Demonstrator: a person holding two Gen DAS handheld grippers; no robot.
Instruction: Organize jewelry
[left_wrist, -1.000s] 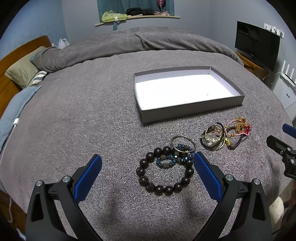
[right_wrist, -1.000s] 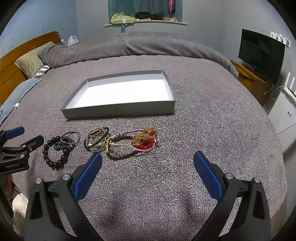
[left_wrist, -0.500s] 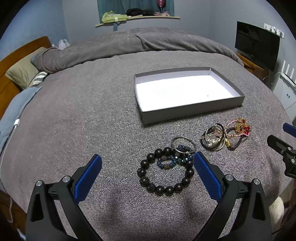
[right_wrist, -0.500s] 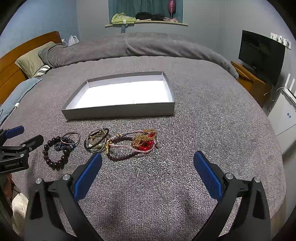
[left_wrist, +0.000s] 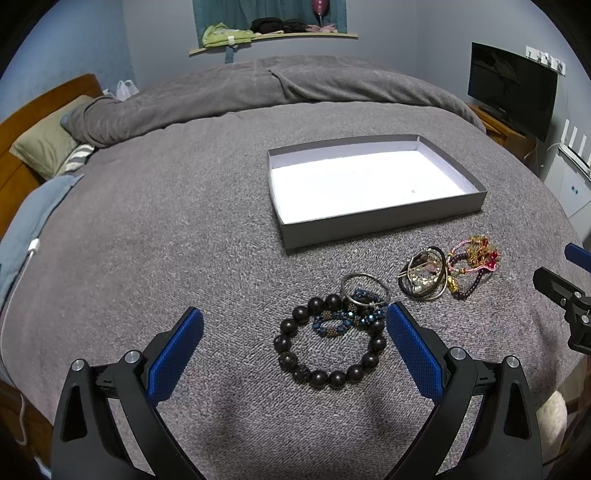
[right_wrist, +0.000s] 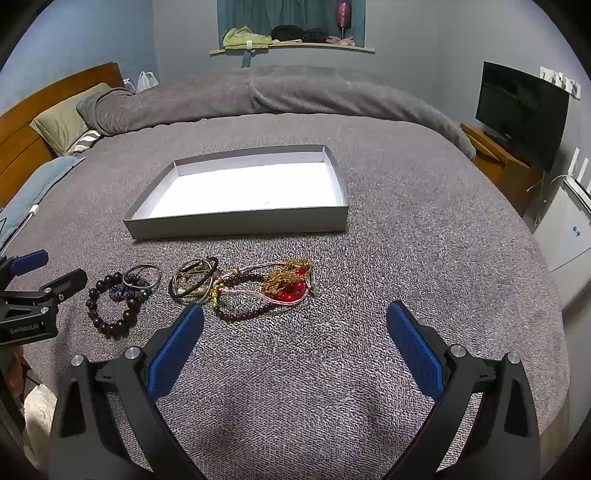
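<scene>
An empty grey tray (left_wrist: 380, 221) with a white floor lies on the grey bedspread (left_wrist: 166, 221). In front of it lies jewelry: a dark wooden bead bracelet (left_wrist: 318, 377), a blue bead bracelet (left_wrist: 334, 325) across it, a silver bangle (left_wrist: 362, 275), a bundle of bangles (left_wrist: 424, 277) and a pink, red and gold tangle (left_wrist: 476, 254). My left gripper (left_wrist: 293, 317) is open, hovering just short of the dark bracelet. My right gripper (right_wrist: 294, 317) is open too, near the red and gold tangle (right_wrist: 288, 284) and short of the tray (right_wrist: 236, 223). Neither holds anything.
Pillows (left_wrist: 44, 147) and a wooden headboard are at the far left, and a rolled grey duvet (left_wrist: 277, 88) crosses the back of the bed. A TV (left_wrist: 513, 88) on a wooden stand is at the right. A white cable (left_wrist: 33, 247) lies at the left edge.
The right wrist view has drifted slightly, with the tray and jewelry a little lower in frame. The jewelry has not moved and both grippers stay open.
</scene>
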